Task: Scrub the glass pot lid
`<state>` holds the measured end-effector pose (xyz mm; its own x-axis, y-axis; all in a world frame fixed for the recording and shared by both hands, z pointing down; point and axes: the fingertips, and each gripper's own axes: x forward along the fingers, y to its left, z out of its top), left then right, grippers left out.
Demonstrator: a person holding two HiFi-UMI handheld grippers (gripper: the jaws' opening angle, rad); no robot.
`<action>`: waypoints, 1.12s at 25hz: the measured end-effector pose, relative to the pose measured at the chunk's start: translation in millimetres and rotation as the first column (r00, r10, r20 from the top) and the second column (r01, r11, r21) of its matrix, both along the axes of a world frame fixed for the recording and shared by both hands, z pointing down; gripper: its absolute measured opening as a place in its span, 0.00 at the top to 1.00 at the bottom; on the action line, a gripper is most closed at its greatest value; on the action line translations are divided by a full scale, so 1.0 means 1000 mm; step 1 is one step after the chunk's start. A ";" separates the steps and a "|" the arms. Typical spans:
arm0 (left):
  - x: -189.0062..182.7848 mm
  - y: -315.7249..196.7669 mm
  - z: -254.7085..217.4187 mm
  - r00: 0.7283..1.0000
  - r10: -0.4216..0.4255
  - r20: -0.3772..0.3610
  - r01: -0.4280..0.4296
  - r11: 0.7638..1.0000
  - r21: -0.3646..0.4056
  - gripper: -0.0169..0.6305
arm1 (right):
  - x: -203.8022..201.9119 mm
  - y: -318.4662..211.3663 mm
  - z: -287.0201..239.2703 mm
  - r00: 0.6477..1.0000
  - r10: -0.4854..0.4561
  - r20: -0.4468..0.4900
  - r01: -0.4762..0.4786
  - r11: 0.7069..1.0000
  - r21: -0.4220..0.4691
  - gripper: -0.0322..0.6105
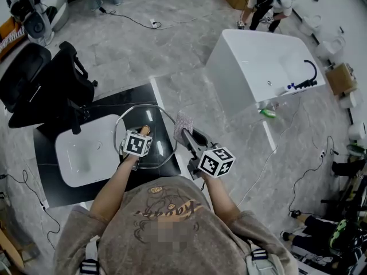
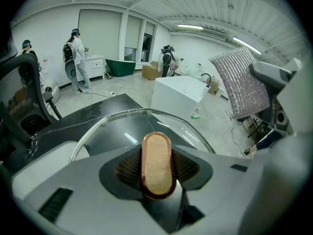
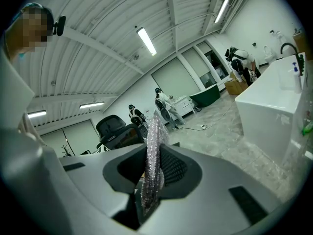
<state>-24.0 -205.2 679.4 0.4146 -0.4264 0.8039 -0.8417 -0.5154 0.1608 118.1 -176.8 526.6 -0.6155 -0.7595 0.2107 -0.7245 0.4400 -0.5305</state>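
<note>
Left gripper [image 1: 143, 135] clamps the handle [image 2: 157, 164] of the glass pot lid [image 1: 162, 145] over the black counter [image 1: 49, 176] (beside the white basin [image 1: 86, 153]); right gripper [image 1: 188, 137] pinches a silver scouring cloth [image 1: 182, 123].

grippers [image 1: 144, 132] [image 1: 187, 134]: 2 | glass pot lid [image 1: 162, 146]: 1 | scrub pad [image 1: 182, 122]: 1 | white basin [image 1: 86, 156]: 1 | bathtub [image 1: 252, 67]: 1

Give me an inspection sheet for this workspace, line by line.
Surface: black countertop with white sink basin set in it.
Job's things: glass pot lid over the countertop; silvery scrub cloth.
Clutter: green item by white bathtub; cardboard box.
Grippers: left gripper closed on the lid's handle; right gripper closed on the cloth.
Cables: cables trailing on the floor.
Surroundings: office chairs, people at the back.
</note>
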 end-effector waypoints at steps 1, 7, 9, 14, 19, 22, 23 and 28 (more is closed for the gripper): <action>0.000 0.000 0.000 1.000 0.001 0.002 -0.001 1.000 0.001 0.70 | 0.000 0.000 0.000 1.000 0.000 0.000 0.000 1.000 -0.001 0.82; 0.002 0.000 0.001 1.000 0.016 0.022 -0.016 1.000 0.012 0.69 | -0.002 0.000 0.001 1.000 -0.008 0.001 0.008 1.000 -0.003 0.82; 0.003 -0.003 -0.006 0.999 0.028 0.035 -0.029 0.998 0.047 0.68 | -0.004 -0.001 0.002 1.000 -0.014 0.000 0.014 1.000 -0.003 0.82; 0.002 -0.012 -0.051 0.999 -0.016 -0.044 0.022 0.992 0.123 0.67 | -0.008 -0.001 -0.001 1.000 -0.029 0.003 0.029 1.000 0.000 0.82; -0.005 -0.019 -0.113 0.980 -0.070 -0.187 0.111 0.969 0.220 0.95 | -0.014 -0.002 -0.009 0.999 -0.046 -0.002 0.046 0.999 0.016 0.82; 0.000 -0.015 -0.159 0.952 -0.031 -0.305 0.129 0.942 0.309 0.95 | -0.019 0.000 -0.022 0.998 -0.057 -0.018 0.058 0.997 0.048 0.82; 0.000 -0.013 -0.174 0.944 -0.013 -0.331 0.135 0.928 0.348 0.95 | -0.021 0.001 -0.028 0.998 -0.064 -0.027 0.065 0.996 0.064 0.82; -0.008 0.004 -0.224 0.925 0.045 -0.378 0.170 0.841 0.514 0.95 | -0.034 0.008 -0.058 0.992 -0.094 -0.083 0.106 0.983 0.152 0.82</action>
